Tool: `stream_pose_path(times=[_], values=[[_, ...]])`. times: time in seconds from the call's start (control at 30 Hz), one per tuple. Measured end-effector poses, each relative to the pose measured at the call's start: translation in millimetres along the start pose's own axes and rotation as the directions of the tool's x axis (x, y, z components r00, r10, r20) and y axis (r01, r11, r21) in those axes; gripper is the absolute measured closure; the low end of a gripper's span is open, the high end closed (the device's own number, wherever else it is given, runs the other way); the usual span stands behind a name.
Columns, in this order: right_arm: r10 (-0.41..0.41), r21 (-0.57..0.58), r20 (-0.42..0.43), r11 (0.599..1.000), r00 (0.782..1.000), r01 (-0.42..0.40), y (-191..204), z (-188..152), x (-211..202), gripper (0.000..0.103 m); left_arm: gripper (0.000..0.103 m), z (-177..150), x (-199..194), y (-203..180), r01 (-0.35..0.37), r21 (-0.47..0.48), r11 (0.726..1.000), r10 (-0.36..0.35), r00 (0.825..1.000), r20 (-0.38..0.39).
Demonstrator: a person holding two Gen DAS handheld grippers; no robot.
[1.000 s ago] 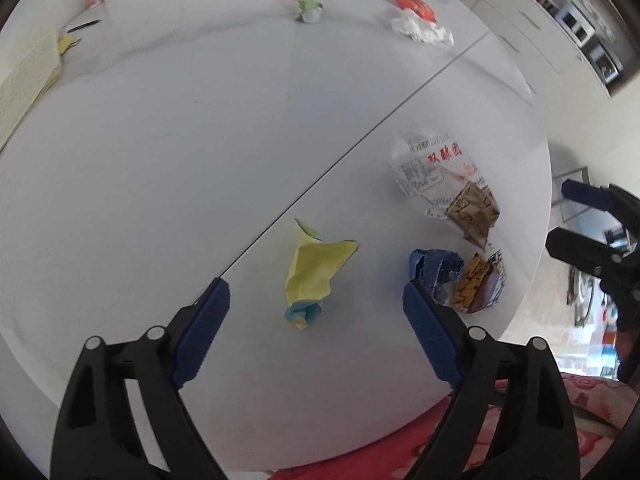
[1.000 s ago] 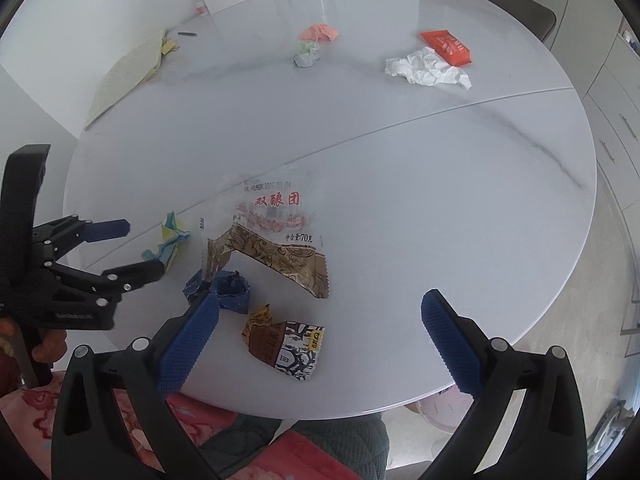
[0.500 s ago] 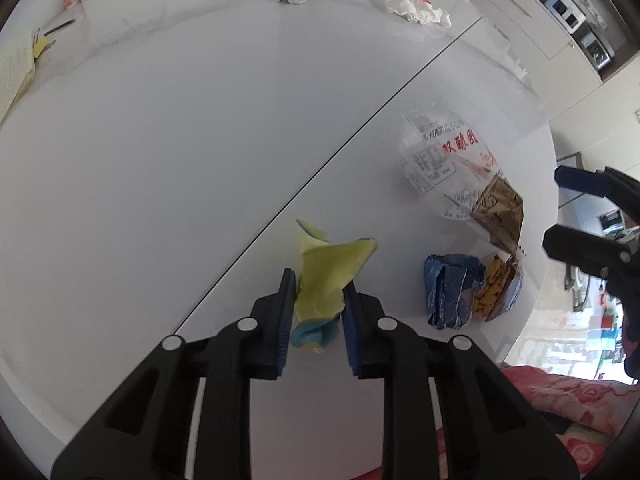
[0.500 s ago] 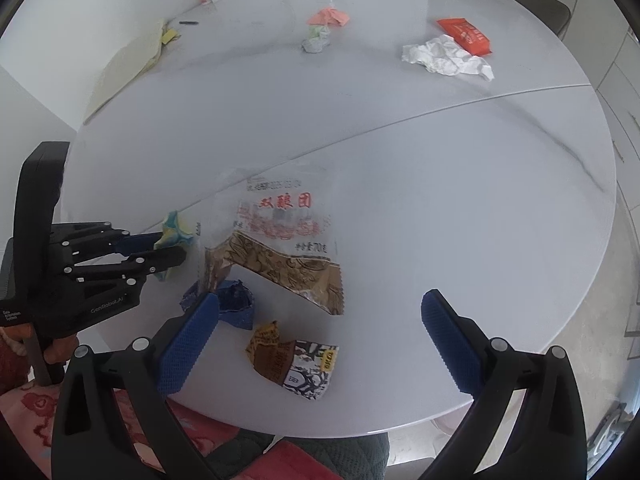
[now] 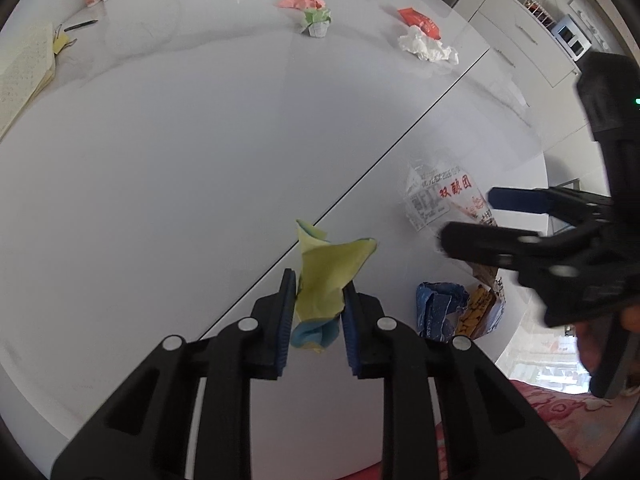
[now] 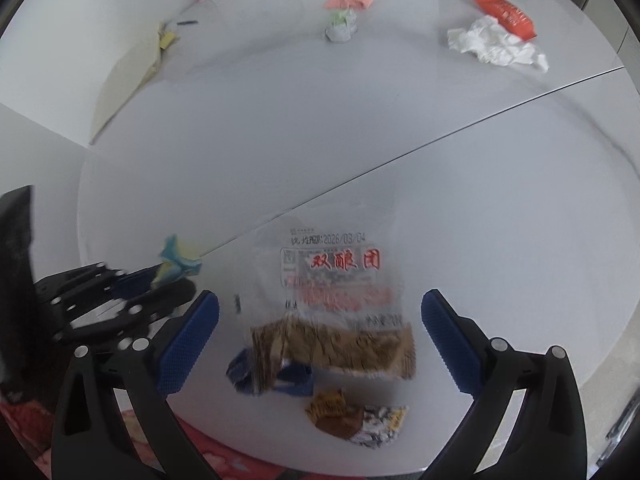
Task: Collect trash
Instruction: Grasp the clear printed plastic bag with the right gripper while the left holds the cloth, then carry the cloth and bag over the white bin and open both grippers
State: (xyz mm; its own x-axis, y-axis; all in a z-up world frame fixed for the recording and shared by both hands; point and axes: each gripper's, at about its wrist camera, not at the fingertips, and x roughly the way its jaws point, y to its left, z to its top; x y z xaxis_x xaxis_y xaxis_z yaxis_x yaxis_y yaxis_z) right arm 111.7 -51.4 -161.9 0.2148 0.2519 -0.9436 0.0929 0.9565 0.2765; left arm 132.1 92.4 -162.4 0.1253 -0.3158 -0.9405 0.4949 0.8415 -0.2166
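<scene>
At the lower centre of the left wrist view, the left gripper (image 5: 316, 316) is being pointed steeply down at the round white table (image 5: 180, 152), its jaws having just been closed on the crumpled yellow-and-blue paper wrapper (image 5: 326, 276), whose long axis is running up-frame. The right gripper (image 6: 320, 324) is being held wide open, empty, over the clear printed plastic bag (image 6: 332, 276) at lower centre.

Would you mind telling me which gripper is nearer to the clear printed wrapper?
Right. The right gripper hangs open over the clear printed wrapper; the left gripper, off to one side, is shut on the yellow wrapper.
</scene>
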Motion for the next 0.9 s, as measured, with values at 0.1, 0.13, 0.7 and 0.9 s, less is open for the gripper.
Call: stream_pose_path(times=[0.1, 0.13, 0.7, 0.9], values=[[-0.047, -0.009, -0.033, 0.999, 0.998, 0.046, 3, 4, 17, 0.003, 0.081, -9, -9, 5, -0.005, -0.001, 1.0, 0.005, 1.0, 0.01], [-0.056, -0.009, -0.041, 0.998, 0.998, 0.055, 3, 5, 22, 0.003, 0.081, -10, -10, 6, -0.007, -0.002, 1.0, 0.007, 1.0, 0.014], [-0.034, -0.072, 0.043, 0.997, 0.998, 0.037, -10, 2, 2, 0.047, 0.081, -7, -19, -4, -0.012, 0.001, 1.0, 0.012, 0.999, 0.035], [-0.012, -0.047, 0.128, 0.999, 0.992, 0.018, -25, -2, -36, 0.048, 0.081, -1, -31, -21, -0.006, 0.052, 0.999, 0.003, 0.999, 0.051]])
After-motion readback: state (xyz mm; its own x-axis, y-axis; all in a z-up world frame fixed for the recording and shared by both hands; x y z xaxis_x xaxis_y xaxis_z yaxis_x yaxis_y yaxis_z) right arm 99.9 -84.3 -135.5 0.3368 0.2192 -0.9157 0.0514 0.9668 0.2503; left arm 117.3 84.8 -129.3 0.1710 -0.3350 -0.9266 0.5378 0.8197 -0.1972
